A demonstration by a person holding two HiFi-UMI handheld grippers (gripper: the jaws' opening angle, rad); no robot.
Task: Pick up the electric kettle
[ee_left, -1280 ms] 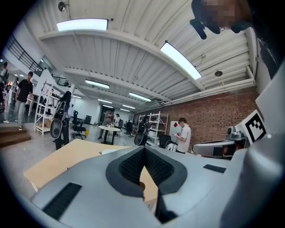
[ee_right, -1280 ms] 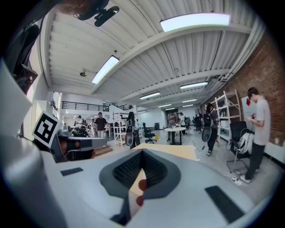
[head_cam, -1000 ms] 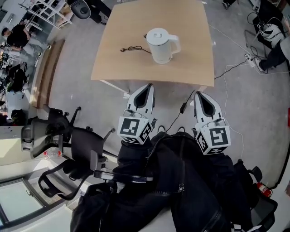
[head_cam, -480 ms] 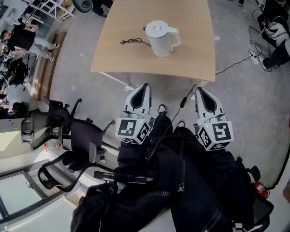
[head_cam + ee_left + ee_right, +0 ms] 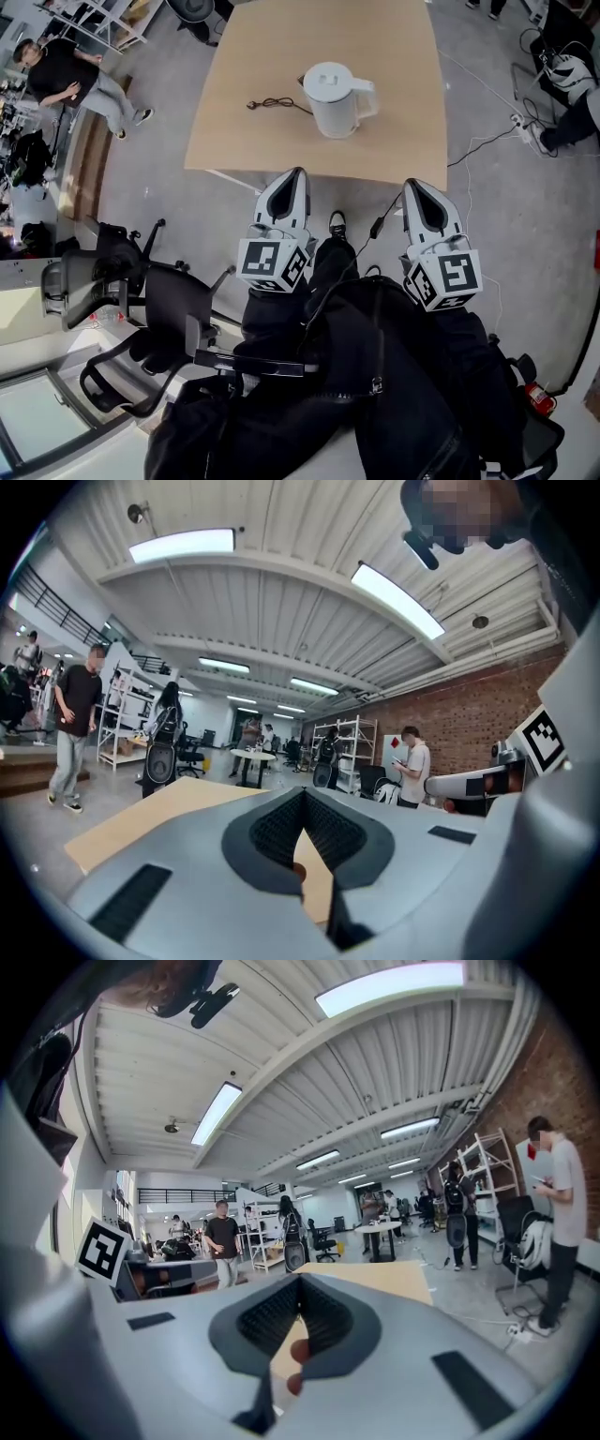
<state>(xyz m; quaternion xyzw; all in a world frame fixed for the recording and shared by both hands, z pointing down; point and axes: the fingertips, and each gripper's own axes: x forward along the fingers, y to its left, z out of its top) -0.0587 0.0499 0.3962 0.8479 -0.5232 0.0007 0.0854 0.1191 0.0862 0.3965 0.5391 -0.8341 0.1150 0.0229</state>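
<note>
the left hand-held gripper (image 5: 297,174) was closed, its two jaws drawn together to a point with nothing between them. in its own view the dark ribbed pads (image 5: 277,832) met along one line. the right hand-held gripper (image 5: 413,185) was closed and empty in the same way. both pointed roughly level toward the light wooden surface (image 5: 272,56). in the head view the left tip sat at its near edge and the right tip by its near right corner. each carried a cube with square markers, the left cube (image 5: 274,264) and the right cube (image 5: 442,279), close above the person's dark trousers (image 5: 375,375). a black shoe (image 5: 337,223) showed on the grey floor between the two.

the kettle (image 5: 336,98) stood upright on the surface, white, with its lid on and its handle turned to the right. it was near the middle of the surface, well apart from both tips and ahead of the gap between them. a black cord (image 5: 272,102) lay in a loose curl on the surface just to its left, one end running to the kettle's base.

further out, a black office chair (image 5: 141,300) stood on the floor to the person's left. a white power strip (image 5: 518,122) with trailing cables lay to the right of the surface. another person in a black top (image 5: 66,75) was at the far left. the left gripper view showed a brick wall (image 5: 450,714) behind a standing person (image 5: 412,766).
</note>
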